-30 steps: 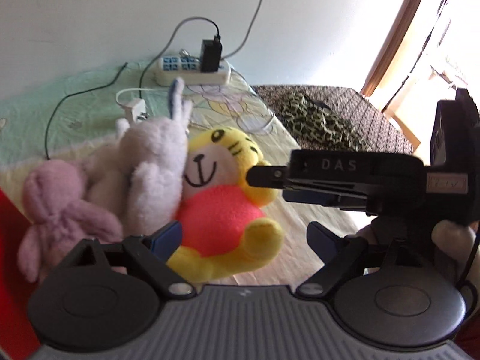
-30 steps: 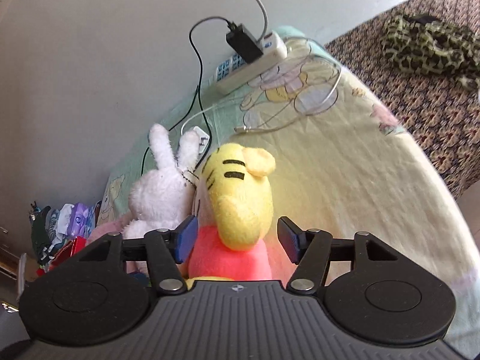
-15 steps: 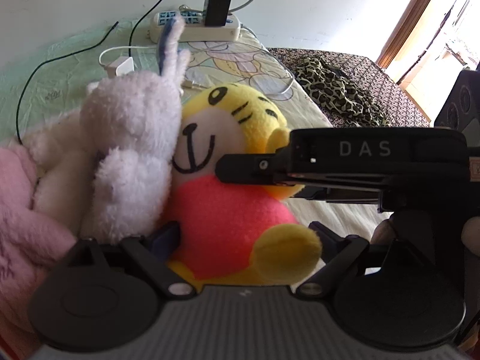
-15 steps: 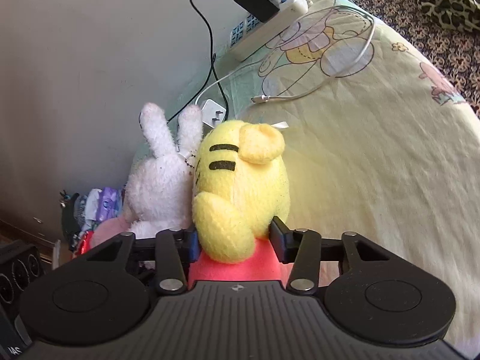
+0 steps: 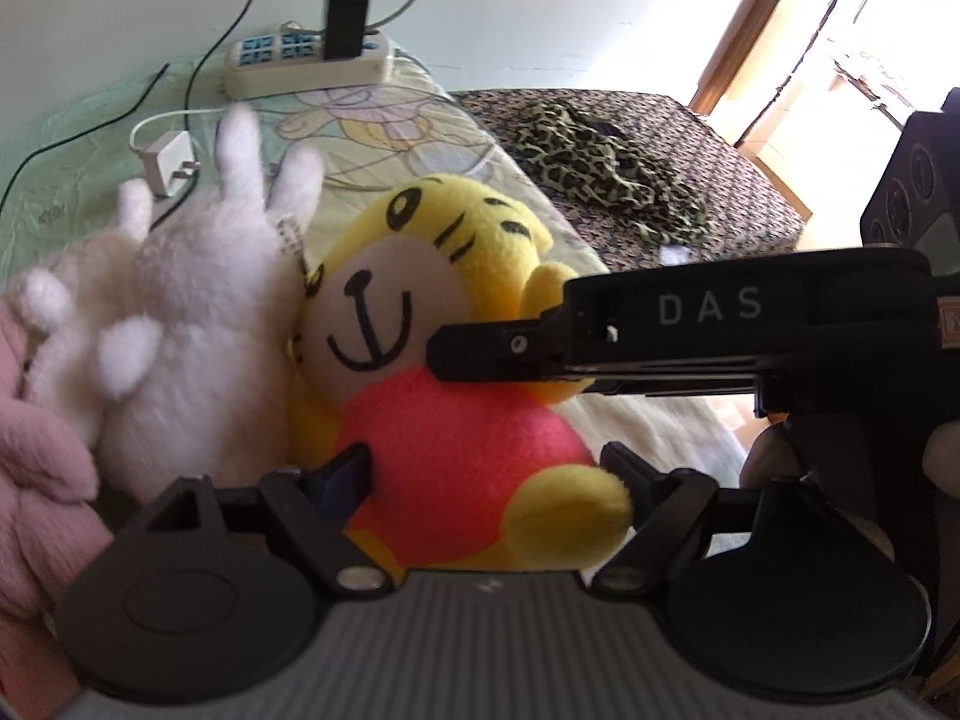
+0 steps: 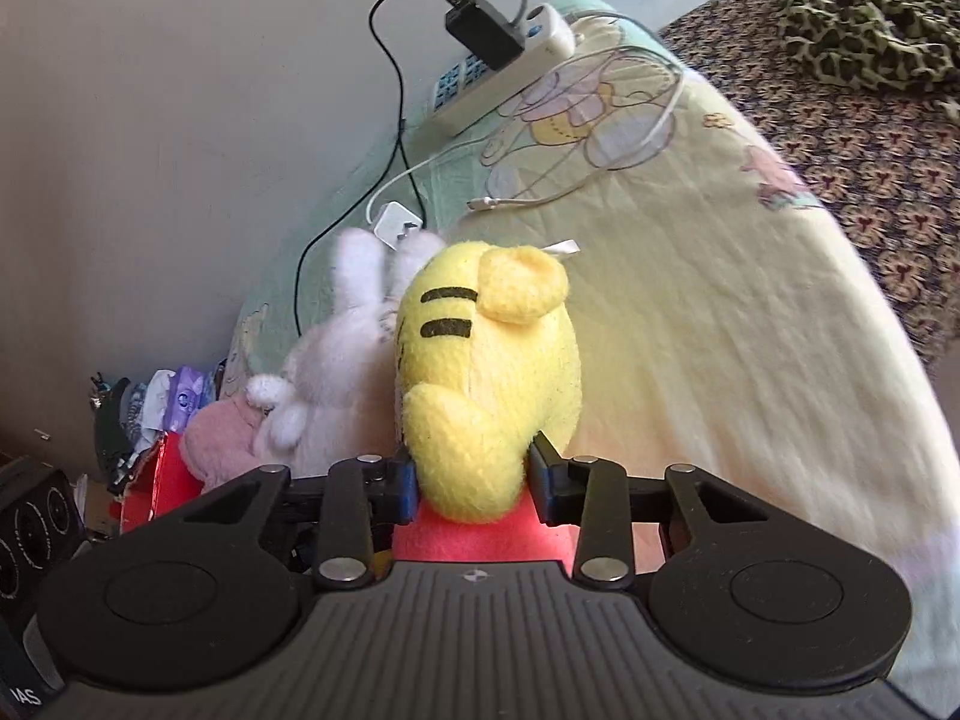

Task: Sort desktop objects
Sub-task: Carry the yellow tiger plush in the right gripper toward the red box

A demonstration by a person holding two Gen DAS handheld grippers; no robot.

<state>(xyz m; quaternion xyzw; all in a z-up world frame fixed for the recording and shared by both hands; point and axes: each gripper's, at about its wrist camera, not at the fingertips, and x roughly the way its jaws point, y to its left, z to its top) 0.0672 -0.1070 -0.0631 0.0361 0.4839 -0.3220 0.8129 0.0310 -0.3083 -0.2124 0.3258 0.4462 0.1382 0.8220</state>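
Right gripper (image 6: 471, 483) is clamped on the yellow tiger plush (image 5: 444, 372), w/ left gripper (image 5: 483, 474) spread wide round its red belly, prob. steadying it off the white bunny (image 5: 198, 300).

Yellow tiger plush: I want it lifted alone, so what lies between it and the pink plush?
The left wrist view shows a white rabbit plush between the yellow tiger plush and the pink plush, pressed against the tiger's side.
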